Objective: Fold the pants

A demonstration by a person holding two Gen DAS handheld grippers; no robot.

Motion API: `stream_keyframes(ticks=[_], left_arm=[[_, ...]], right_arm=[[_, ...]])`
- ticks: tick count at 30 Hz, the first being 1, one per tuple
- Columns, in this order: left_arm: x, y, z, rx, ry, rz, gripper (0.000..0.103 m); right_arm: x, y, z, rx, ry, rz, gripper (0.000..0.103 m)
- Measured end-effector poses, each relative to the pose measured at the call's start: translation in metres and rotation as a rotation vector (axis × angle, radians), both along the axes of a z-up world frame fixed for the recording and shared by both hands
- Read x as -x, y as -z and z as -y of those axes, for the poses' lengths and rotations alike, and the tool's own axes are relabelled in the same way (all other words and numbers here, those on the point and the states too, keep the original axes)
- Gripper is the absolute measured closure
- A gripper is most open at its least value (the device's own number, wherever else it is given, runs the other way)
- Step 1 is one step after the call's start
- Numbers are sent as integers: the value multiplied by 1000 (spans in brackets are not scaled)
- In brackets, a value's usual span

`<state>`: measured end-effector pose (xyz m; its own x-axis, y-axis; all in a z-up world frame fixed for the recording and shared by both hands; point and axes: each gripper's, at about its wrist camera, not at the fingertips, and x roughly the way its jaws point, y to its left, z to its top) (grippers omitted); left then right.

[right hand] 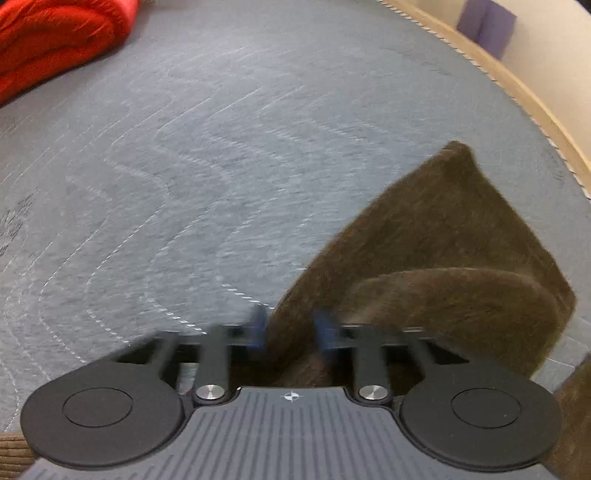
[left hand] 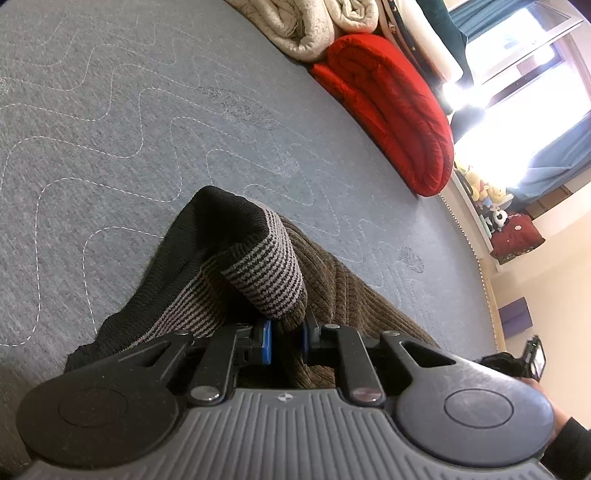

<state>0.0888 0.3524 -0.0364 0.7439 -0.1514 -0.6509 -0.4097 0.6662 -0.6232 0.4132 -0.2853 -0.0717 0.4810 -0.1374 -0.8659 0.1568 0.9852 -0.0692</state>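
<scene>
Brown corduroy pants (left hand: 343, 295) lie on the grey-blue quilted mattress (left hand: 129, 129). Their black and grey striped knit waistband (left hand: 258, 269) stands bunched up in the left wrist view. My left gripper (left hand: 287, 338) is shut on the pants just below that waistband, cloth pinched between the blue pads (left hand: 266, 339). In the blurred right wrist view a brown leg end (right hand: 443, 236) rises in a point off the mattress (right hand: 221, 147). My right gripper (right hand: 290, 328) is shut on this brown cloth, which passes between its jaws.
A red rolled quilt (left hand: 395, 107) and beige blankets (left hand: 295, 26) lie along the far side of the bed. The red quilt (right hand: 55, 40) also shows top left in the right wrist view. The mattress edge with cord trim (right hand: 517, 99) runs at the right, a purple box (right hand: 487, 22) beyond it.
</scene>
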Motion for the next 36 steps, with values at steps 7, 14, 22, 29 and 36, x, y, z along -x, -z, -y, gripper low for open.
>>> stream_keyframes(ticks=[7,14,22,29,36], left_arm=[[9,-11,-2,-6,4,40,92],[54,-60,3,-84,2,44,93],[73,-77,36,-430,-141,-199,71],[67,-83,96,-512,124,30,66],[29,-17,124,-221,378,-152,62]], right_arm=[[83,-76,62,-230,103,232,96],[260,-116,117,-323,191,412,97],[344,-33,158,-351,307,83,95],[326,-72,190,-255,161,309,85],[257,-48,145,-167,-105,254,63]])
